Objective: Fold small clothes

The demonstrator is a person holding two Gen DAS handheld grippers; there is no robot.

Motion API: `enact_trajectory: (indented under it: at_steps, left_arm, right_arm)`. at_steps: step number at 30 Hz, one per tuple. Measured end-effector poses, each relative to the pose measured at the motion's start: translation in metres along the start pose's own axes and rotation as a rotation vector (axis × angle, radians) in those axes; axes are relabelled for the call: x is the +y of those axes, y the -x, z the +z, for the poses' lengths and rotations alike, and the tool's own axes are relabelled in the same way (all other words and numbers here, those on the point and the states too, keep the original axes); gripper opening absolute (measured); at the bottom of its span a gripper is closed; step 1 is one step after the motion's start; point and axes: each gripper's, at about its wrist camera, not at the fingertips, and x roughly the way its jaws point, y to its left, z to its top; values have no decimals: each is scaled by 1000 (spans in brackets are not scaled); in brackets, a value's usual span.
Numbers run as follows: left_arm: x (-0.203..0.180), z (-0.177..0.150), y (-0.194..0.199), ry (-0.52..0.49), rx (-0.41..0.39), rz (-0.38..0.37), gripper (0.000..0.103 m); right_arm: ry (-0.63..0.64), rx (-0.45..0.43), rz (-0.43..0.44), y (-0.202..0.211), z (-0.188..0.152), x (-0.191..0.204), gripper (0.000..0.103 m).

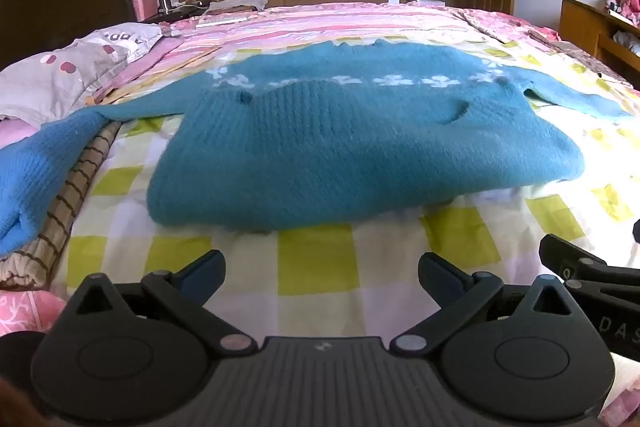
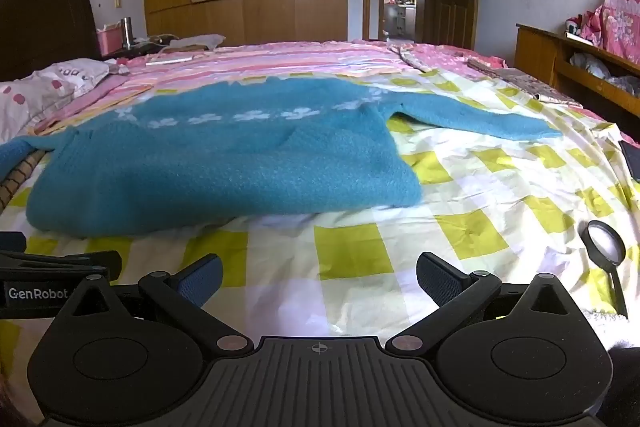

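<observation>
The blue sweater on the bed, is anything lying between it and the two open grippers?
Nothing visible. Only bare checked sheet lies between the left gripper, the right gripper and the blue sweater. The magnifying glass lies off to the right, clear of that path.

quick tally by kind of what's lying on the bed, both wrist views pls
Blue sweater: 1
Pillow: 1
Magnifying glass: 1
Brown checked cloth: 1
Checked sheet: 1
Total: 5
Both grippers, left and right, are open and hold nothing.
</observation>
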Motion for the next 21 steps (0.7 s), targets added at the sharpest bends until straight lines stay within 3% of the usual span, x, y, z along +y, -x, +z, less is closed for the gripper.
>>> enact_trajectory:
  at_steps: [21]
  left_arm:
    - [-1,0,0,-17,6,-4,103]
  right_arm:
    - [5,2,2,-2,-3,-5,102]
